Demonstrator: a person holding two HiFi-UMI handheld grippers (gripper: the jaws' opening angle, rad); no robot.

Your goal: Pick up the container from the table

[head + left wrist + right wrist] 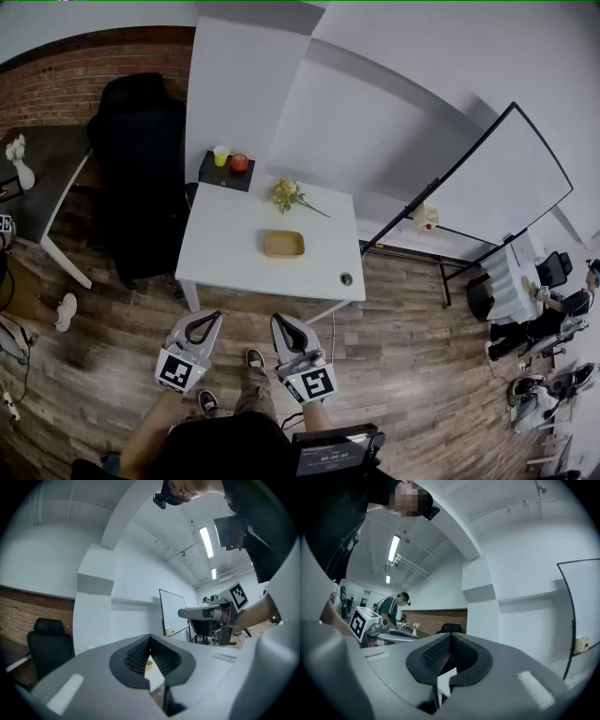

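A shallow tan container [283, 245] sits near the middle of the white table [225, 253]. Both grippers hang level in front of the table's near edge, well short of the container. My left gripper [213, 318] is shut with nothing in it, and so is my right gripper [280, 322]. In the left gripper view the jaws [150, 637] meet at their tips, and a sliver of the container [148, 663] shows in the gap behind them. The right gripper [451, 637] also has its tips together, with only a table corner [446, 681] seen through the gap.
A bunch of flowers [287, 194] lies on the table's far side and a small round thing [346, 278] near its right front corner. A black stand [225, 173] behind holds a yellow cup [220, 156] and a red apple [239, 162]. A black chair [141, 178] stands left, a whiteboard [497, 183] right.
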